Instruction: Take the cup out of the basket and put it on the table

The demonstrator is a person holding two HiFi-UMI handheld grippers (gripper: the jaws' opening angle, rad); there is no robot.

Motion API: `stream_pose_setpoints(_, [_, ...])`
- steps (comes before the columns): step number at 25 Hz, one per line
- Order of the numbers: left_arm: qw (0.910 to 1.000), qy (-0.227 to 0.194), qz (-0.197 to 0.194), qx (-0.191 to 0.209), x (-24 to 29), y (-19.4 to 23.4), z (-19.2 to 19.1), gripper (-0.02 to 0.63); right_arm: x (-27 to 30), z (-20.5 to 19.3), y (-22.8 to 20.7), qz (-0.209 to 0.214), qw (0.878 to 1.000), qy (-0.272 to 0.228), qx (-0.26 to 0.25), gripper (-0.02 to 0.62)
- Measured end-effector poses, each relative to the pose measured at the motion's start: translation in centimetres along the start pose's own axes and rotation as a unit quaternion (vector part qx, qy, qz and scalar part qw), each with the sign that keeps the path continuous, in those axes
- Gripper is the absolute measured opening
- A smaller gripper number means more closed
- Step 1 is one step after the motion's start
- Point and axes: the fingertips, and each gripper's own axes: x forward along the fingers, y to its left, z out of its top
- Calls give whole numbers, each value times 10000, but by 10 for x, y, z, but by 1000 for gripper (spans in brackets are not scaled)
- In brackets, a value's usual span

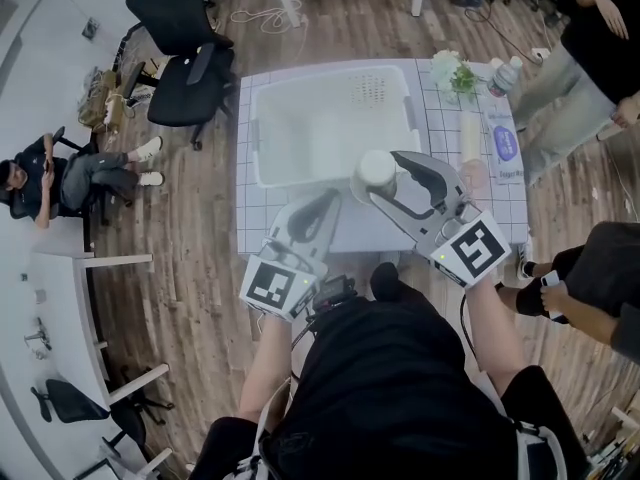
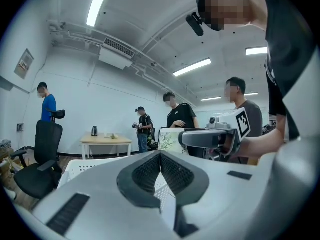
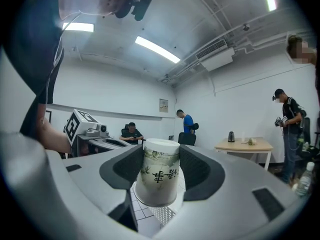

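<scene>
White cup (image 3: 159,180) in right gripper (image 3: 159,155), over basket (image 1: 283,128) edge, left gripper (image 2: 160,158) closed

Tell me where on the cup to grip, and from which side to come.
Grip the cup across its round wall at mid-height, coming in from the side, as the right gripper does now: its jaws press opposite sides. The wall there is smooth and near straight, and no handle shows.

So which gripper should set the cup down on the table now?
Right. The right gripper is shut on the cup above the basket's near edge; the left gripper is shut, empty.
</scene>
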Motion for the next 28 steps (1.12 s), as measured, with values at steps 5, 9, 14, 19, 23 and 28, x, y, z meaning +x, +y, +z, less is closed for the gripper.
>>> stream_pose_setpoints(5, [9997,-153,-149,92,-27,-9,6,11,-3,5,31,-121,9999,-21,-39,244])
stream_pose_setpoints(9, [9995,-159,-254,121,-56,-18,1,11,-14,8,66,-254,9996,-75,-27,244])
stream_pose_setpoints(14, [9990,-169,-405,49,-89,-30,-10,11,-27,6,107,-421,9991,-67,5,244])
stream_pose_setpoints(19, [9982,-216,-564,24,-121,-43,-20,11,-38,-5,153,-460,9989,57,12,244])
stream_pose_setpoints(23, [9978,-194,-632,-72,-142,-52,-26,11,-44,-5,179,-522,9986,-26,70,244])
stream_pose_setpoints(28, [9979,-147,-631,-30,-165,-59,-34,11,-49,-5,205,-531,9985,-15,86,244])
